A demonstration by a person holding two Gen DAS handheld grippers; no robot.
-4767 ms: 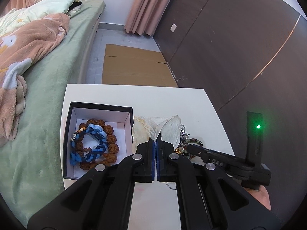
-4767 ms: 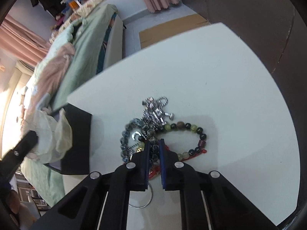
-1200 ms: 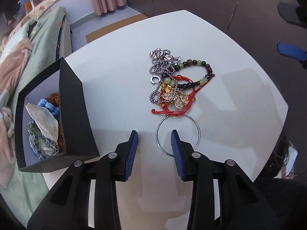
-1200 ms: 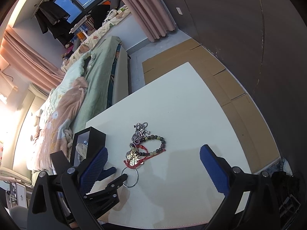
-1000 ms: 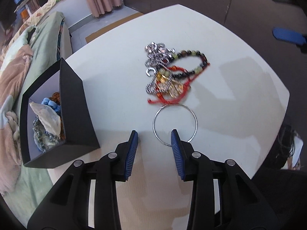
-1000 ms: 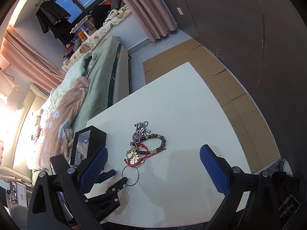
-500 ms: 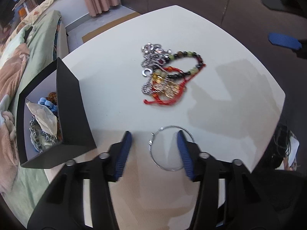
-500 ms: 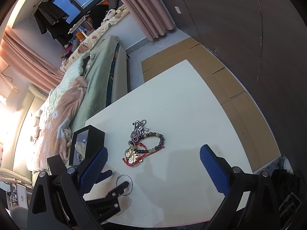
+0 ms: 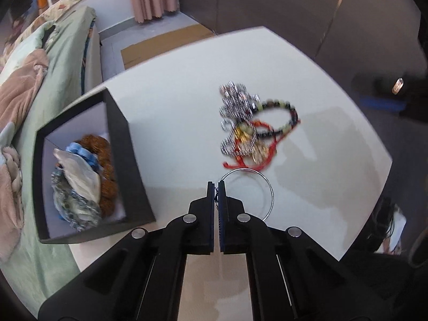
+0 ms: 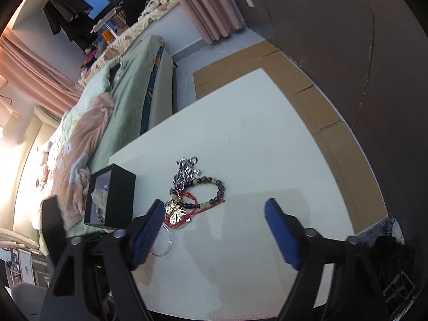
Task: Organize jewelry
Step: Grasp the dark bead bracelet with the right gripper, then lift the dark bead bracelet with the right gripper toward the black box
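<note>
- Bedroom; we work on a white table [image 9: 171,112] beside a green-covered bed [image 10: 125,85].
- Landmark: black box [image 9: 125,160] at the table's bed-side edge, already holding beads and chain.
- Left gripper [image 9: 216,184] is pinched closed on the near rim of the thin silver bangle [image 9: 270,195], just right of the box.
- Tangled jewelry pile [image 9: 254,125] lies beyond the bangle, its red cord touching or nearly so.
- Right gripper [image 10: 214,214] hangs spread wide, holding nothing, above the table to the right of the box.
- Our judgement: lift straight up to clear the cord, carry leftward over the box, release low.
- No legible labels or writing.
</note>
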